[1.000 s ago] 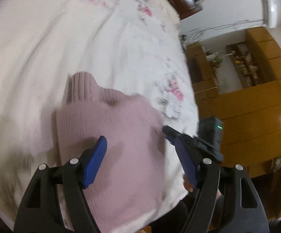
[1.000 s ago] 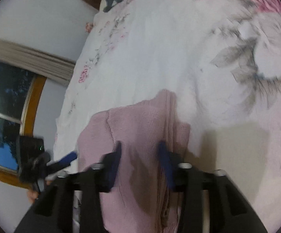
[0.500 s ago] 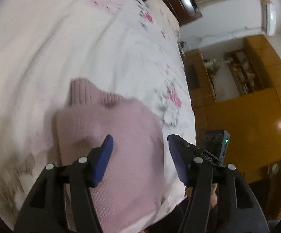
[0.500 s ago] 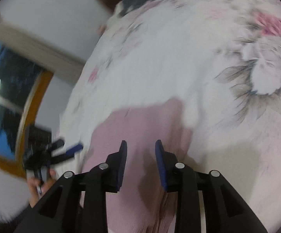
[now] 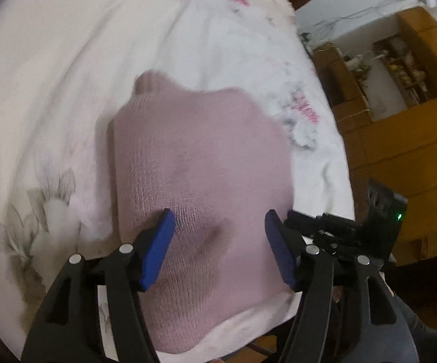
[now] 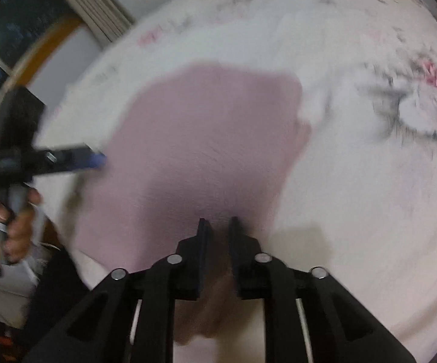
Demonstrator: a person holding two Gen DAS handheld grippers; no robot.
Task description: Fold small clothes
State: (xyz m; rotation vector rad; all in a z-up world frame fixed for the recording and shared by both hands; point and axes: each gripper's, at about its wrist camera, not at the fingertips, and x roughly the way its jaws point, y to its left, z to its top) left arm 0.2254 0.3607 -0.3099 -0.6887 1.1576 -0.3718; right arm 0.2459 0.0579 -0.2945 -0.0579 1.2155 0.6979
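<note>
A pink sweater (image 5: 200, 163) of ribbed, matt knit cloth is laid on a bedspread (image 5: 67, 69) of soft, fluffy white cloth printed with flowers. The left gripper (image 5: 218, 242) is made of matt black plastic, with blue matt pads (image 5: 158, 248) and shiny metal rivets. To the right, a cabinet (image 5: 399, 151) of glossy orange-brown wood is seen.

left gripper (image 5: 218, 236): jaws spread wide, blue pads (image 5: 156, 246) well apart, nothing between them
right gripper (image 6: 217, 227): jaws close together, narrow gap, grip unclear from blur
left hand (image 6: 4, 227): wrapped round left gripper's handle
</note>
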